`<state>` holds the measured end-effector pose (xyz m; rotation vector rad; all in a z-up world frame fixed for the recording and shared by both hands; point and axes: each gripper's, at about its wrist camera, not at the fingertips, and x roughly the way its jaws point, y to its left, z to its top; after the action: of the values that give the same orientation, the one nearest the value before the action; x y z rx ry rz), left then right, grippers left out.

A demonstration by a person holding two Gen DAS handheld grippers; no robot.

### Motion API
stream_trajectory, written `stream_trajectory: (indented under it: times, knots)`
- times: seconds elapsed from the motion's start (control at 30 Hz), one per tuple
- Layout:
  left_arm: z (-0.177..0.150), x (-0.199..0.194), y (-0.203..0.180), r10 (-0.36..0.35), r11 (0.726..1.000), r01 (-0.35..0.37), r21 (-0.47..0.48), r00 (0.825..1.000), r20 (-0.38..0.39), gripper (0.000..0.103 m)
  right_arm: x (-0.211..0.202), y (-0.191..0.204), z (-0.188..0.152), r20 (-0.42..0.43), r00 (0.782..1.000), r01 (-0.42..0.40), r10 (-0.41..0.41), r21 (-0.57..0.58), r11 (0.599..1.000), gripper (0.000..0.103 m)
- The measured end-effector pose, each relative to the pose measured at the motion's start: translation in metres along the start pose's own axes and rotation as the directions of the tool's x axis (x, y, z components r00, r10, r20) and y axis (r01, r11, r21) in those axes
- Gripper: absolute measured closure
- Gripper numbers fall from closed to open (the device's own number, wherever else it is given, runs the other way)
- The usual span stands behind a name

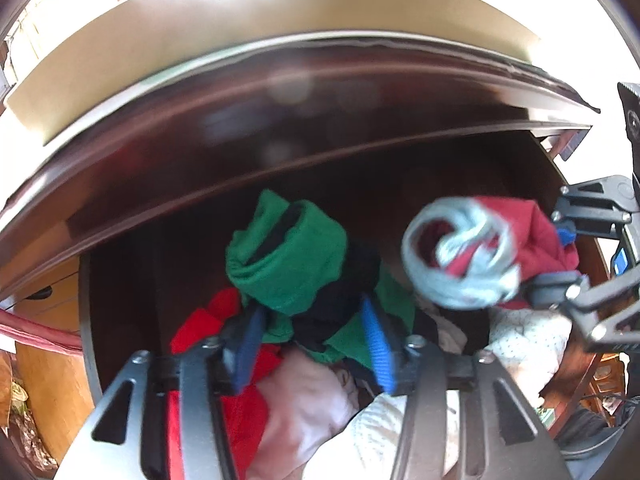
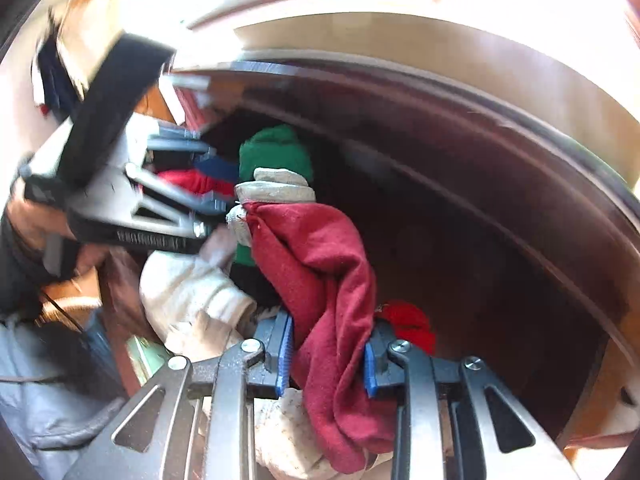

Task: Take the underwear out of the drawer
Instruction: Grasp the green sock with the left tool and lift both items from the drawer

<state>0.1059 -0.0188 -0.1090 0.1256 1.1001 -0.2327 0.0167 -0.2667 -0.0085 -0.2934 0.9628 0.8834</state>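
The dark wooden drawer [image 1: 400,184] is filled with bunched clothes. My left gripper [image 1: 312,344] reaches into it, and a green and black pair of underwear [image 1: 288,256] stands up between its blue pads, which press on the cloth from both sides. At the right edge my right gripper [image 1: 560,256] is shut on a maroon pair with a grey waistband [image 1: 460,252], lifted above the pile. In the right wrist view the maroon underwear [image 2: 320,264] hangs pinched between the pads of my right gripper [image 2: 328,360]. Beyond it are the left gripper [image 2: 218,186] and the green underwear [image 2: 276,152].
A red garment [image 1: 208,328], a pale pink one [image 1: 304,400] and white dotted fabric [image 1: 528,340] lie in the drawer. The dresser top with a beige board [image 1: 240,40] overhangs the far side. A person's hand [image 2: 24,220] holds the left gripper.
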Motion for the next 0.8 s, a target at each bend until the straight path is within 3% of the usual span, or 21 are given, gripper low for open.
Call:
stream_trajectory:
  times: [0.07,0.23,0.3,0.37,0.47,0.8]
  knots:
    - [0.003,0.002,-0.002,0.006,1.0,-0.006,0.008,1.0,-0.005,0.045,-0.009,-0.006,-0.003,0.035,0.999,-0.011,0.01,0.032,0.999,0.073]
    - [0.009,0.008,-0.002,0.007,1.0,-0.007,0.017,1.0,-0.023,0.045,-0.033,-0.025,-0.009,0.094,0.995,-0.04,0.032,0.081,0.996,0.073]
    - [0.009,0.008,-0.003,0.016,1.0,-0.016,0.019,1.0,-0.019,0.054,-0.039,-0.028,-0.014,0.099,0.995,-0.039,0.03,0.087,0.995,0.073]
    - [0.009,0.007,-0.003,0.012,1.0,-0.012,0.02,1.0,-0.011,0.071,-0.04,-0.026,-0.015,0.098,0.995,-0.019,0.012,0.075,0.997,0.073]
    - [0.008,0.002,-0.003,0.009,1.0,-0.009,0.025,1.0,0.015,0.081,-0.041,-0.018,-0.015,0.1,0.995,0.005,-0.011,0.063,0.998,0.073]
    - [-0.011,-0.037,-0.015,0.053,0.997,-0.061,0.045,0.987,0.152,0.084,-0.045,-0.013,-0.024,0.196,0.981,-0.025,0.011,0.068,0.997,0.073]
